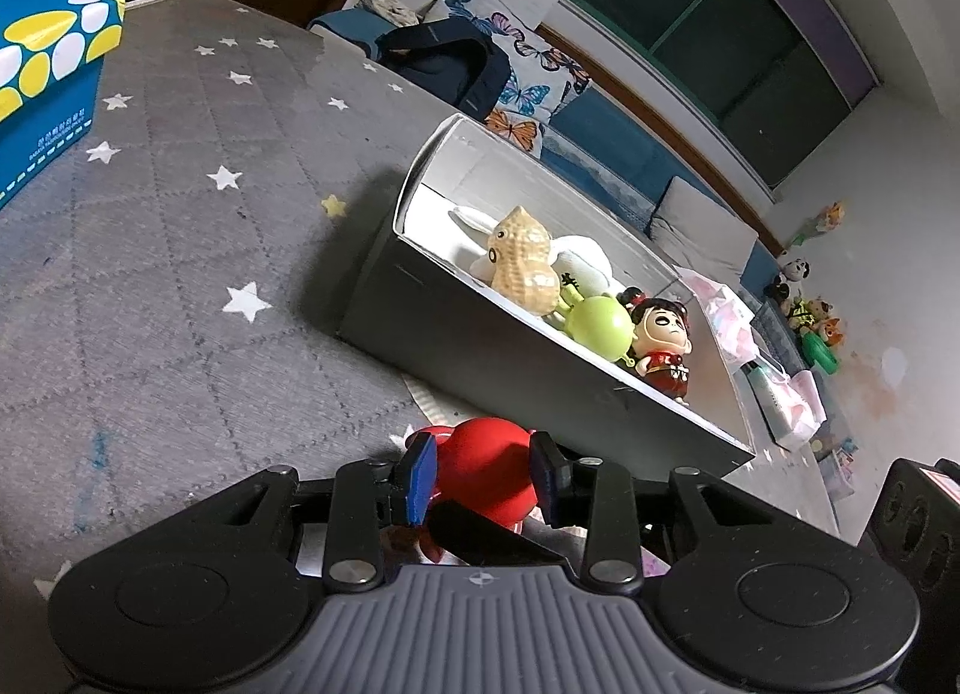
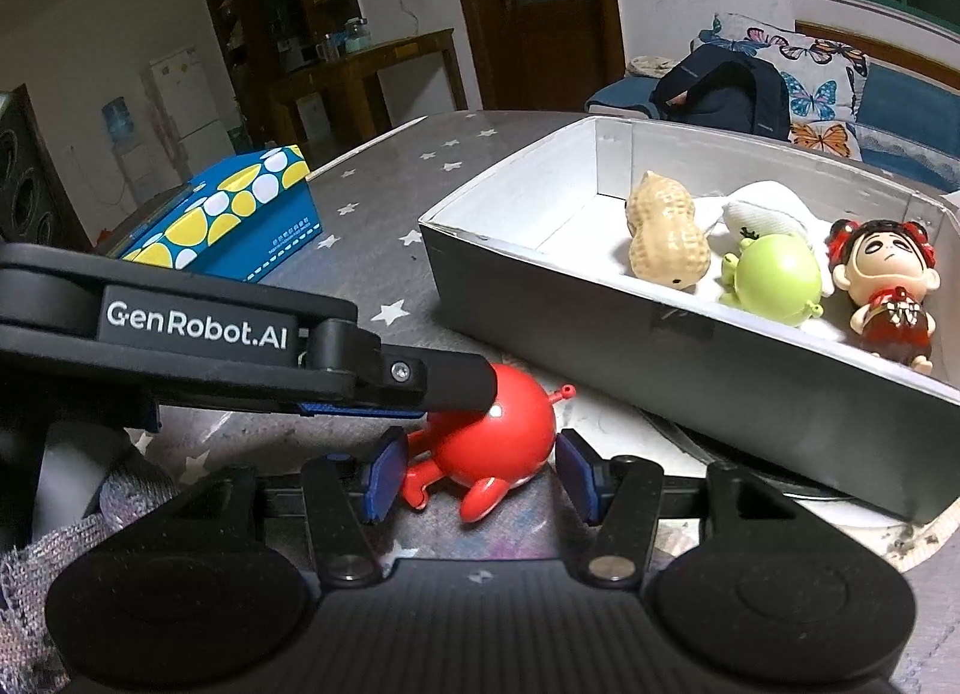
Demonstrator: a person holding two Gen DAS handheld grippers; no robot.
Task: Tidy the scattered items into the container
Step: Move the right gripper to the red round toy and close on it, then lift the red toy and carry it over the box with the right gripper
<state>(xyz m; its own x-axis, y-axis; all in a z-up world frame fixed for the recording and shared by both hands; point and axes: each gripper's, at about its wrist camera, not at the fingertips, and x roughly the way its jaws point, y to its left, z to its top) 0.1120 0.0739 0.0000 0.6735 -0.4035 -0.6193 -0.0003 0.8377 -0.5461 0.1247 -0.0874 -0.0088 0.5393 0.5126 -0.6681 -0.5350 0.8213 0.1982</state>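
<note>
Grey star-print cloth point(image 2: 384, 178) covers the table; its near edge is cut off behind the gripper bodies in both views. Grey box with white interior point(image 2: 690, 346) sits on the cloth; its right end runs out of the right wrist view. Inside lie a peanut toy point(image 2: 663, 238), a white plush point(image 2: 762, 214) partly hidden behind a green frog toy point(image 2: 774, 277), and a doll in red point(image 2: 888, 298). Blue carton with yellow and white ovals point(image 2: 240, 220) stands well apart to the left; the small white print on its side is too fine to read. Left gripper point(image 2: 468, 394) reaches in from the left in the right wrist view, its arm marked "GenRobot.AI" in white. Its blue pads point(image 1: 420, 475) flank the red toy's round body point(image 1: 486, 466) on both sides, touching or nearly so; contact cannot be settled from either view, and no firm pinch shows. Red toy point(image 2: 492, 442) lies on the cloth just outside the box's near wall, not in the container; its lower half is hidden behind the left gripper's body in the left wrist view. Right gripper point(image 2: 474, 475) straddles the same toy, fingers spread, gaps showing on both sides, nothing pinched. Background shows a butterfly-print cushion point(image 2: 798, 70) and a dark backpack point(image 2: 720, 88); the far shelves are blurred.
</note>
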